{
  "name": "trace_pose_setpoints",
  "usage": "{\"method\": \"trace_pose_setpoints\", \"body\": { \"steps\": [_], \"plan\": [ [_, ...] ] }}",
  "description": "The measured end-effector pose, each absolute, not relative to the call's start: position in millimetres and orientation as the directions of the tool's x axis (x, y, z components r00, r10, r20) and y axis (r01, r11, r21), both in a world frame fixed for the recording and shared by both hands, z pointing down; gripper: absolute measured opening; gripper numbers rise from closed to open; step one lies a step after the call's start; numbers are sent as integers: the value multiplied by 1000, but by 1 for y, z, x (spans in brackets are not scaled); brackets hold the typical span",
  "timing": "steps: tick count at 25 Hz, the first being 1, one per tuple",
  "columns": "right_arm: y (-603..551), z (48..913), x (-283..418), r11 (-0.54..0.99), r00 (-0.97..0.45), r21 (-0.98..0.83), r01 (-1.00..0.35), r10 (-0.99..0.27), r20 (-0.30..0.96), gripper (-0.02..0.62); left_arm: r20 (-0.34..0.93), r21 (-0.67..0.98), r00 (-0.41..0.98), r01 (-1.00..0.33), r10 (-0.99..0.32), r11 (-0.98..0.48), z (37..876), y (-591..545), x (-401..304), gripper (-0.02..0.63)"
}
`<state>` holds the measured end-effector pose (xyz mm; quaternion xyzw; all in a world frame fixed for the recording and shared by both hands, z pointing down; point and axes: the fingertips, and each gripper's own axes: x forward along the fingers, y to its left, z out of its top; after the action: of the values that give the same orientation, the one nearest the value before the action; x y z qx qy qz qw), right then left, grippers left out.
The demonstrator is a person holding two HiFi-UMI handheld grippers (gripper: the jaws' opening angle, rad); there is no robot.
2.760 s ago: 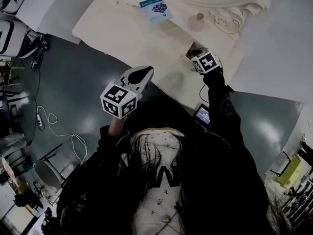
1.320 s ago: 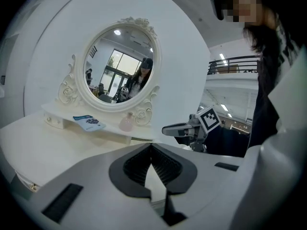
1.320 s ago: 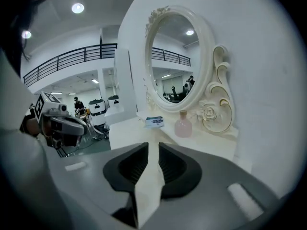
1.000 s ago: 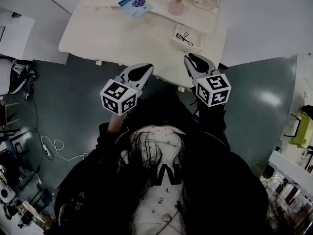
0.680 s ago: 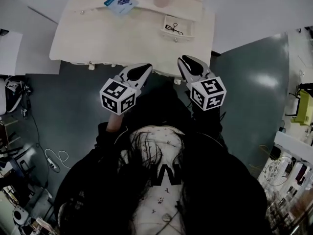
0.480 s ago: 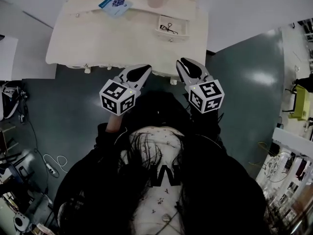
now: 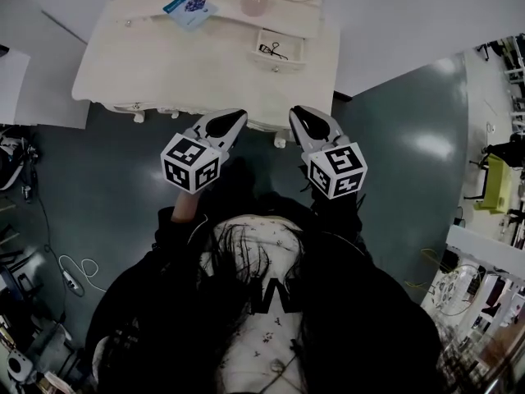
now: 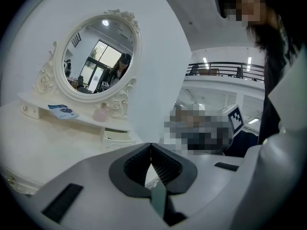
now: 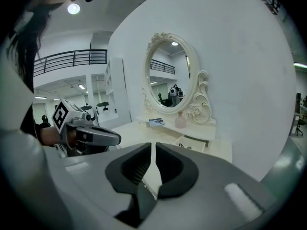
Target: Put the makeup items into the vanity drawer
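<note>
Grey-green floor (image 7: 394, 138) all round. A cream vanity table (image 7: 164, 64) stands against a white wall, with an oval mirror (image 8: 98, 56) over its back shelf.

- Landmark: the small drawer (image 7: 287, 56), pulled open on the tabletop. A black eyelash curler (image 7: 271, 51) lies inside it.
- Pink bottle (image 7: 253, 2): upright on the shelf, just behind the drawer and a little to its left. Not yet put away.
- Blue packet (image 7: 190, 8): flat on the same shelf, well left of the drawer. Also not yet put away.
- Left gripper (image 7: 234, 118): on the near side of the drawer, well apart from it, off the table's front edge. Jaw tips pressed together, nothing between them.
- Right gripper (image 7: 297, 115): likewise on the near side of the drawer and well apart. Jaws all but together with a thin slit between, holding nothing.

Risks, as I judge them:
- Jaws reaching the bottle without spreading first would push it, not take it. The rounded body looks easy to topple or roll along the shelf.
- The packet lies flat, so pads may skid over it or shove it toward the shelf edge.
- The drawer looks small and the curler takes up room. The packet may sit proud or jam.
- A knock on the drawer front could slide it shut.
</note>
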<state>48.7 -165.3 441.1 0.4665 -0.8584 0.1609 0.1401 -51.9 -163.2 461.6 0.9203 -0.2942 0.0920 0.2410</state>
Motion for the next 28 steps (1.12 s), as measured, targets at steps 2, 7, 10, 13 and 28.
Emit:
{"method": "trace_pose_setpoints", "body": {
  "steps": [2, 7, 10, 13, 28],
  "plan": [
    [-157, 439, 59, 521, -533, -143, -841, -755, 383, 38, 312, 380, 805, -592, -504, -711, 459, -155, -41, 0],
    [-131, 435, 79, 550, -563, -148, -822, -746, 356, 38, 300, 361, 799, -601, -522, -713, 449, -126, -13, 0],
    [-109, 436, 94, 568, -583, -157, -808, -737, 342, 38, 302, 350, 791, -612, -532, -710, 447, -101, 6, 0],
    [-79, 438, 111, 585, -602, -163, -794, -724, 337, 38, 310, 343, 781, -624, -543, -702, 449, -69, 26, 0],
    [51, 457, 127, 686, -704, -191, -702, -629, 330, 15, 363, 324, 714, -699, -598, -638, 457, 84, 61, 0]
  ]
}}
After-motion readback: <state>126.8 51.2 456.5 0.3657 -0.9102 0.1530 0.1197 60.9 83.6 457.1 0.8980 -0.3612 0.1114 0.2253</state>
